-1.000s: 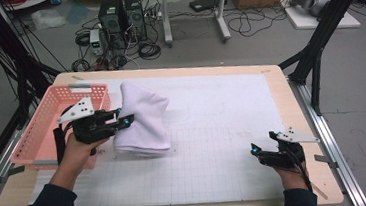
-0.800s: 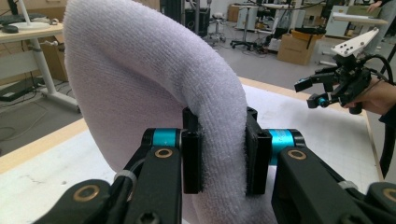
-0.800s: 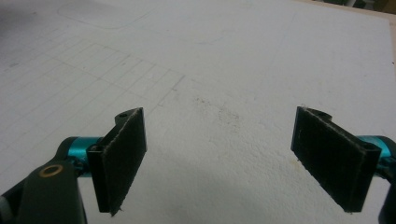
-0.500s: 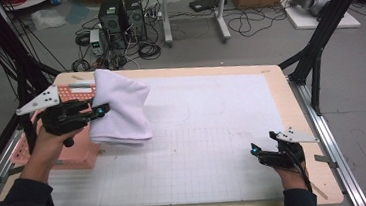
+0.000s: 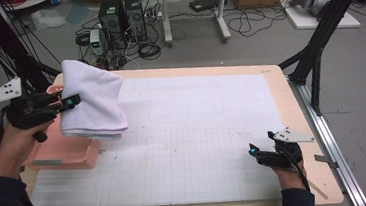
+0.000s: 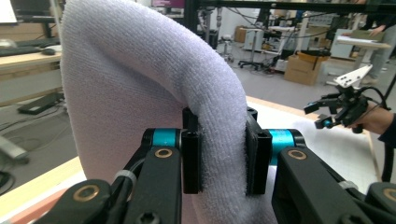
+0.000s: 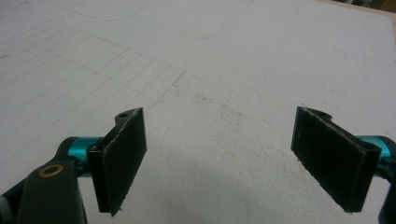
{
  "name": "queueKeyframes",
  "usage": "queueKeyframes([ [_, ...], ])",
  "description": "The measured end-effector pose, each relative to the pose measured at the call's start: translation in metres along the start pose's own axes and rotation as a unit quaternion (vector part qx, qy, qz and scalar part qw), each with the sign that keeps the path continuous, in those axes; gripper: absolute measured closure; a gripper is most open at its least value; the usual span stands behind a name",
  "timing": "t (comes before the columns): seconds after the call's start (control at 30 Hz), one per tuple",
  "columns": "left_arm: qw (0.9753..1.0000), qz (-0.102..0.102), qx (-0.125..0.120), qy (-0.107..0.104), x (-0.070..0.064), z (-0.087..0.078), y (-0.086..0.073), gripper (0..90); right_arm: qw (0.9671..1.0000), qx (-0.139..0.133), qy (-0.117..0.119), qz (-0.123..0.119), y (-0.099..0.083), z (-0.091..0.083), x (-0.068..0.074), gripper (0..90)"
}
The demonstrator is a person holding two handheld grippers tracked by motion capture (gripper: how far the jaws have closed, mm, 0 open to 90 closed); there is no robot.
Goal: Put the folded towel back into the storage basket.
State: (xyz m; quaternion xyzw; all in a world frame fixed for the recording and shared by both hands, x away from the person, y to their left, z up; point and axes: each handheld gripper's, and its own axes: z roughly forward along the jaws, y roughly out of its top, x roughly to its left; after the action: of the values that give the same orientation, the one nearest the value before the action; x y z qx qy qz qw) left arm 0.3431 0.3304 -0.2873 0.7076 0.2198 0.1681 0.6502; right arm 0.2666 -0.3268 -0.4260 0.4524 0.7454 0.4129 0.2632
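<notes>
A folded white towel (image 5: pixel 93 98) hangs in the air over the pink basket (image 5: pixel 65 154) at the table's left edge. My left gripper (image 5: pixel 69 103) is shut on the towel's left side and holds it up. Seen close in the left gripper view, the towel (image 6: pixel 149 93) is pinched between the two black jaws of my left gripper (image 6: pixel 219 151). My right gripper (image 5: pixel 252 150) rests low near the table's front right, open, and in the right gripper view the right gripper (image 7: pixel 233 163) has nothing but the white mat between its jaws.
A white gridded mat (image 5: pixel 198 126) covers most of the wooden table (image 5: pixel 291 98). Black frame legs (image 5: pixel 316 46) stand at the right, and computers and cables lie on the floor behind. The right hand and its gripper (image 6: pixel 341 105) appear far off in the left gripper view.
My left gripper has lifted the towel off the mat and carried it left, up over the pink basket. The right gripper has stayed still.
</notes>
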Motion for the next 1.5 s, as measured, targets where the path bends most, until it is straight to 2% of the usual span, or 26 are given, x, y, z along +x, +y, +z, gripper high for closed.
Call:
queueKeyframes([
  [0.13,0.9999,-0.002,0.0,0.016,0.011,-0.02,0.002,73.2,1.0,-0.003,-0.002,-0.004,0.0,0.0,0.0,17.0],
  [0.23,0.9998,-0.002,0.003,0.021,0.016,-0.028,0.003,73.2,1.0,0.0,-0.005,-0.007,0.0,0.001,0.001,17.0],
  [0.37,0.9994,-0.002,0.007,0.032,0.027,-0.048,0.007,73.1,0.9999,0.002,-0.005,-0.01,0.0,0.002,0.003,17.0],
  [0.4,0.9994,-0.002,0.007,0.032,0.027,-0.048,0.007,73.1,0.9999,0.002,-0.005,-0.01,0.0,0.002,0.003,17.0],
  [0.43,0.9993,0.0,0.013,0.036,0.03,-0.053,0.008,73.2,0.9998,0.008,-0.009,-0.018,0.0,0.003,0.004,17.0],
  [0.53,0.9983,-0.001,0.027,0.052,0.039,-0.07,0.008,73.2,0.9996,0.012,-0.009,-0.024,0.001,0.004,0.007,17.0],
  [0.63,0.9975,-0.003,0.033,0.062,0.043,-0.077,0.007,73.2,0.9996,0.013,-0.007,-0.025,0.001,0.004,0.008,17.0],
  [0.7,0.9961,-0.002,0.057,0.068,0.046,-0.081,0.0,73.2,0.9996,0.014,-0.005,-0.025,0.001,0.005,0.008,17.0],
  [0.83,0.9951,0.005,0.073,0.066,0.047,-0.079,-0.009,73.2,0.9994,0.016,-0.004,-0.03,0.001,0.006,0.01,17.0],
  [0.87,0.9948,0.015,0.08,0.062,0.047,-0.077,-0.014,73.2,0.9994,0.017,-0.003,-0.03,0.002,0.006,0.01,17.0],
  [0.9,0.9948,0.015,0.08,0.062,0.047,-0.077,-0.014,73.2,0.9994,0.017,-0.002,-0.031,0.002,0.006,0.011,17.0],
  [0.97,0.9932,0.025,0.094,0.063,0.049,-0.075,-0.018,73.1,0.9993,0.017,0.0,-0.034,0.002,0.006,0.011,17.0],
  [1.0,0.9932,0.025,0.094,0.063,0.049,-0.075,-0.018,73.1,0.9993,0.017,0.0,-0.034,0.002,0.006,0.011,17.0],
  [1.03,0.9914,0.023,0.108,0.069,0.053,-0.075,-0.02,73.1,0.9993,0.014,-0.002,-0.035,0.002,0.005,0.011,17.0],
  [1.07,0.9911,0.023,0.112,0.069,0.053,-0.076,-0.02,73.1,0.9993,0.014,-0.003,-0.035,0.002,0.005,0.011,17.0],
  [1.17,0.9913,0.018,0.114,0.064,0.054,-0.075,-0.022,73.1,0.9994,0.015,-0.002,-0.033,0.002,0.004,0.01,17.0],
  [1.37,0.9941,0.025,0.105,0.014,0.046,-0.058,-0.023,73.0,0.9993,0.014,-0.001,-0.035,0.002,0.005,0.011,17.0],
  [1.43,0.9933,0.025,0.112,0.01,0.048,-0.052,-0.027,72.9,0.9993,0.016,0.002,-0.033,0.002,0.006,0.011,17.0],
  [1.5,0.9911,0.014,0.13,0.023,0.054,-0.047,-0.036,72.8,0.9993,0.015,0.003,-0.034,0.003,0.007,0.012,17.0],
])
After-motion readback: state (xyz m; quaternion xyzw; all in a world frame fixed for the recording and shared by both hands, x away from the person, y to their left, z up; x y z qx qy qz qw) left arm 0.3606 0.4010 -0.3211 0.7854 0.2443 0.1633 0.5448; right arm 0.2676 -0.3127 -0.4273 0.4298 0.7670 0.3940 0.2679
